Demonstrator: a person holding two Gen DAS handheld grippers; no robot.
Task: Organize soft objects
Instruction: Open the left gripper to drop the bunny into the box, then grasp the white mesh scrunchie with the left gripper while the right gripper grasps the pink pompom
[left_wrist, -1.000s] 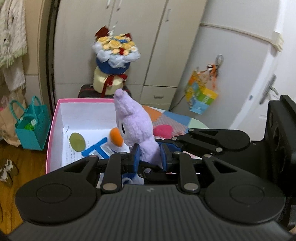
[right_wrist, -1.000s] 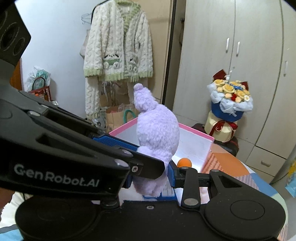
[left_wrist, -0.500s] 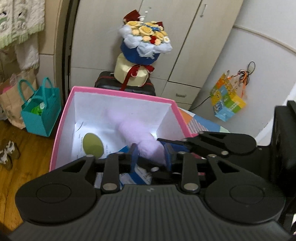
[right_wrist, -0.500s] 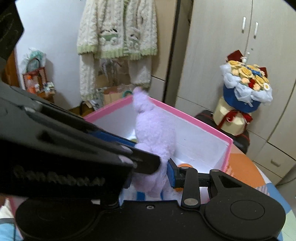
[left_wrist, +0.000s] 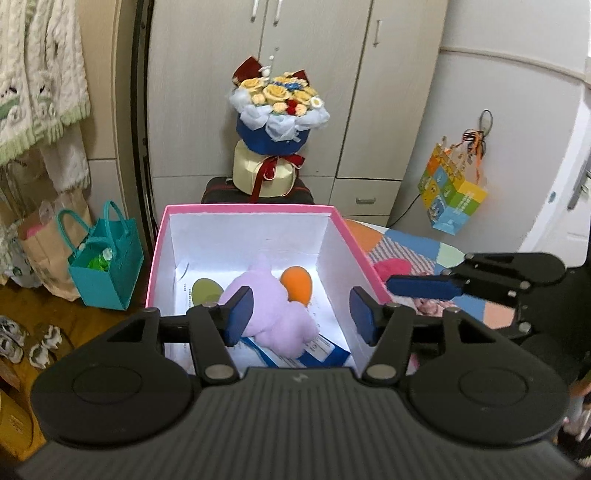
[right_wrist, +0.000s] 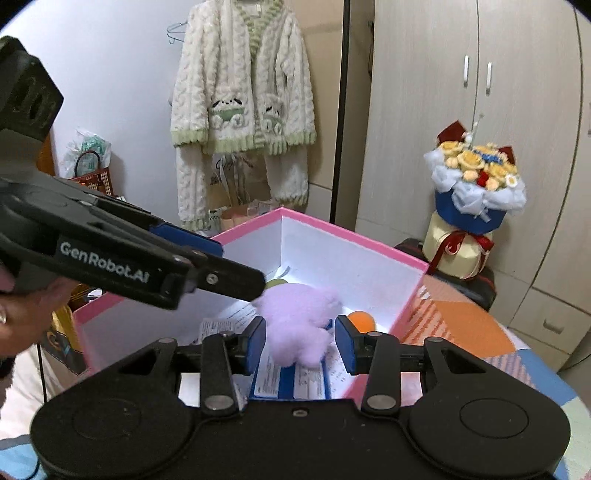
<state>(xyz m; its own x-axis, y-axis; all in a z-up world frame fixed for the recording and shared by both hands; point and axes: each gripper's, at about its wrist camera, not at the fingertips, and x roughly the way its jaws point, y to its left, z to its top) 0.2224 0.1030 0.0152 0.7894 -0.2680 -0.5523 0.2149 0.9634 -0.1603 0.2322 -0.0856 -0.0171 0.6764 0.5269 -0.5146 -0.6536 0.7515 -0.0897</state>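
Over a pink-rimmed box (left_wrist: 343, 223) on a patchwork-covered table (left_wrist: 424, 247), hovering with fingers spread wide and gripping nothing: the left gripper (left_wrist: 301, 314), its 2 blue pads (left_wrist: 240, 312) standing apart on either side of a purple plush toy (left_wrist: 273, 314). Lying loose on the white floor of the box, clear of every pad, that plush toy, with an orange ball (left_wrist: 297, 286) touching its far side and a green disc (left_wrist: 205, 291) just beside it on printed papers (left_wrist: 317, 347). Reaching in from the opposite side, likewise spread and gripping nothing: the right gripper (right_wrist: 301, 345), its pads (right_wrist: 255, 345) flanking the plush toy (right_wrist: 299, 325) without touching, the orange ball (right_wrist: 362, 319) peeking out behind 1 pad. Crossing the upper left of the right wrist view, the left gripper (right_wrist: 207, 251), with part of a hand (right_wrist: 26, 310) around its handle. Standing behind the box on a dark case (left_wrist: 221, 190), against pale wardrobe doors: a flower bouquet (left_wrist: 277, 122). Sitting on the wooden floor at the left, a teal bag (left_wrist: 107, 266); hanging on the wall at the right, a colourful paper bag (left_wrist: 450, 199); hanging beside the wardrobe, a cream cardigan (right_wrist: 243, 110).
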